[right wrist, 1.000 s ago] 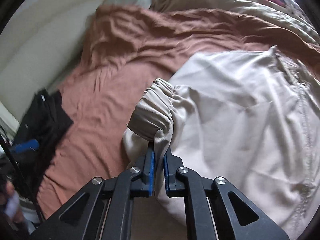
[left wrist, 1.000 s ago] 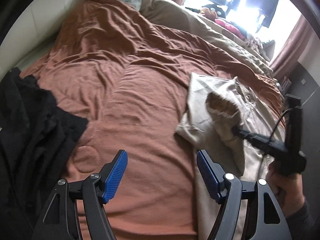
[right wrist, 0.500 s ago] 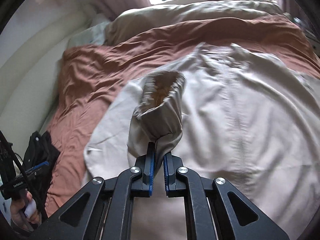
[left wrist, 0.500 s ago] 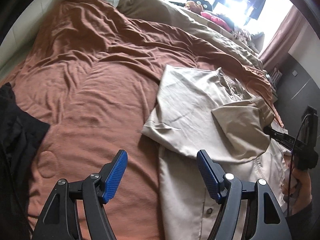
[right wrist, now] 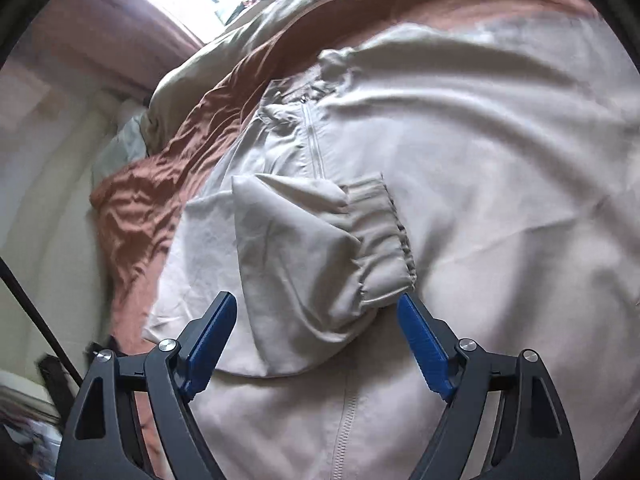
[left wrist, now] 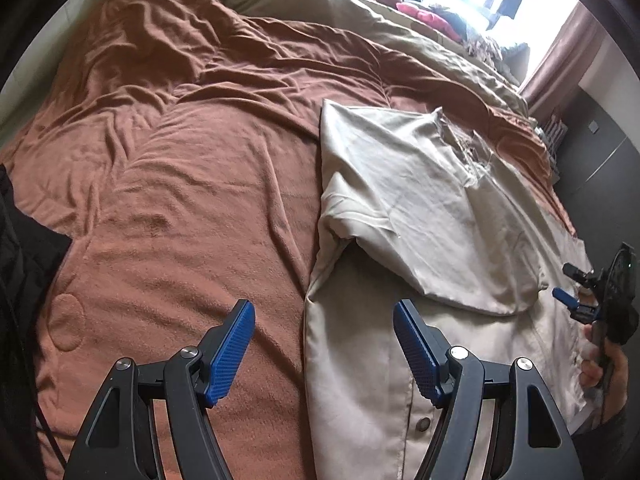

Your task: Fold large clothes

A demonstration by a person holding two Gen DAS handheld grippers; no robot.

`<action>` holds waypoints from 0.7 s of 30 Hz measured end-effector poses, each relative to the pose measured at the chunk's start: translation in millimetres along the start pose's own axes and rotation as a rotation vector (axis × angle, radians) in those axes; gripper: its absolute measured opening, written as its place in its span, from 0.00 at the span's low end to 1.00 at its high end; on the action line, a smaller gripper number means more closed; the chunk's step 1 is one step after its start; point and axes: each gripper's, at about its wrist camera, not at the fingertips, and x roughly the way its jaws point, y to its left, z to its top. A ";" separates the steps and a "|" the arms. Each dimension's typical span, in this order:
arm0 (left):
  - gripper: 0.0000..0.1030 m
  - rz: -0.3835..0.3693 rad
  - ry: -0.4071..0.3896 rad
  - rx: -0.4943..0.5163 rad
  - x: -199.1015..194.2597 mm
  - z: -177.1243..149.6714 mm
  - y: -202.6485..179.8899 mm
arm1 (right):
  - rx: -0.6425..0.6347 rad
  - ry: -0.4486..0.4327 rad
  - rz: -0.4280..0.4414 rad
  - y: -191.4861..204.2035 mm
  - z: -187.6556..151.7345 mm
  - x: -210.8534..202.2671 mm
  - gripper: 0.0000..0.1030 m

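Note:
A large beige zip jacket (left wrist: 404, 216) lies spread on the rust-brown bedspread (left wrist: 180, 184). One sleeve (right wrist: 304, 256) is folded across the jacket's front, its elastic cuff (right wrist: 380, 240) lying on the body. My right gripper (right wrist: 316, 344) is open and empty, just above the sleeve, one finger on each side of it. It also shows in the left wrist view (left wrist: 570, 286) at the jacket's right edge. My left gripper (left wrist: 324, 348) is open and empty, hovering over the jacket's near left edge.
A dark garment (left wrist: 24, 280) lies at the bed's left edge. A tan duvet (left wrist: 360, 16) and pillows are bunched at the far side near a bright window. A wall runs along the left.
My right gripper carried the sleeve cuff across the jacket, laid it down and opened. The left gripper moved right, toward the jacket.

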 end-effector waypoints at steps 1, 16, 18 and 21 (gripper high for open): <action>0.71 0.007 0.006 0.007 3.5 -0.1 -1.3 | 0.029 0.015 -0.006 -6.4 -0.9 0.7 0.79; 0.62 0.115 0.087 0.096 69.4 9.8 -15.7 | 0.078 0.050 -0.035 -28.3 41.3 21.7 0.09; 0.56 0.128 0.104 0.097 81.1 12.4 -18.0 | 0.062 0.030 -0.047 -26.9 50.9 17.0 0.09; 0.45 0.143 0.106 0.104 93.9 16.1 -22.0 | 0.028 -0.013 -0.073 -24.9 70.0 6.0 0.08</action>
